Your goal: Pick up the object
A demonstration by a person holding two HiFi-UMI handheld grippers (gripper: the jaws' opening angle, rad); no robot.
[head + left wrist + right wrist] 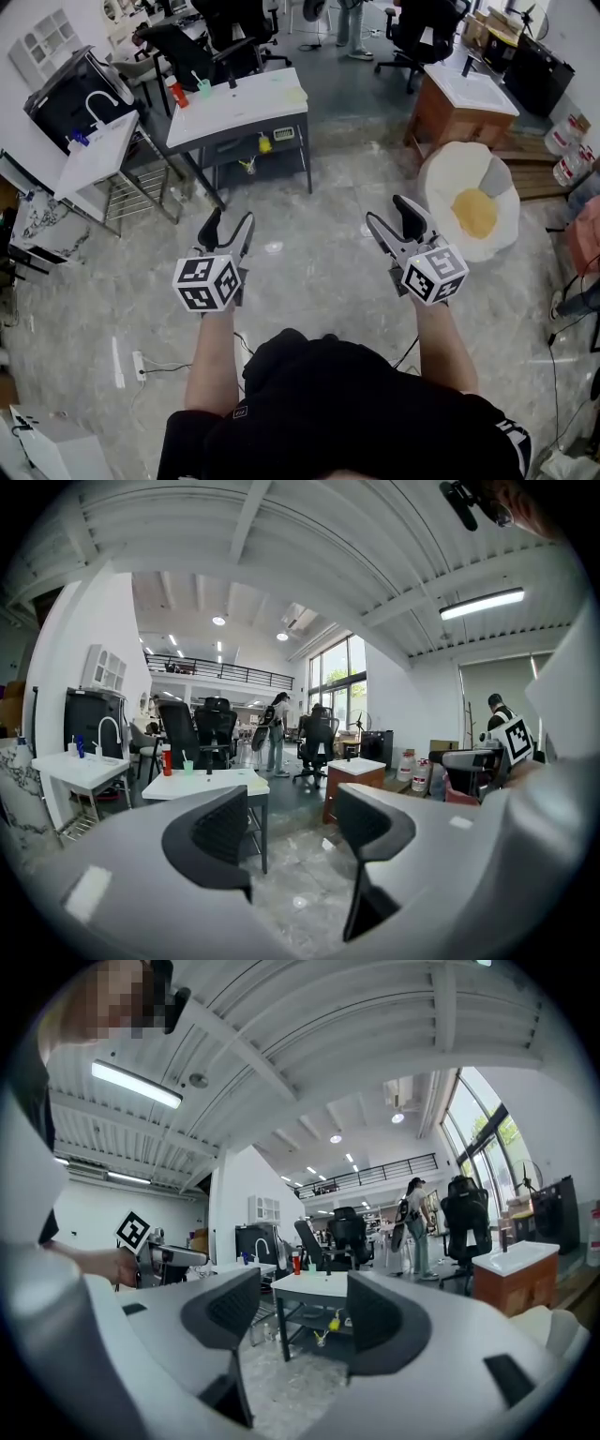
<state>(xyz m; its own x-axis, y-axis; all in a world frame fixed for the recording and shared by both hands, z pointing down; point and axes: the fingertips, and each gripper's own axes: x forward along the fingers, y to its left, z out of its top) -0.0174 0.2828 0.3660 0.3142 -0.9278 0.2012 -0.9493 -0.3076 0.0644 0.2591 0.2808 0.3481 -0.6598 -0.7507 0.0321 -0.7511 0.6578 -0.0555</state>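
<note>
At the far left, a red cylindrical cup [175, 91] and a small green cup [203, 87] are seen on a white-topped grey table [248, 108]; which item is meant to be picked up cannot be told. Nearer, the left gripper [231, 223] is held spread and empty over the grey marbled floor [309, 272]. The right gripper [387, 214] is likewise spread on nothing, beside a white-and-yellow egg-shaped cushion [473, 211]

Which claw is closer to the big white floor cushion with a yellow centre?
Right. The white, yellow-centred floor cushion lies just right of the right claw; the left claw is well off to its left.
</note>
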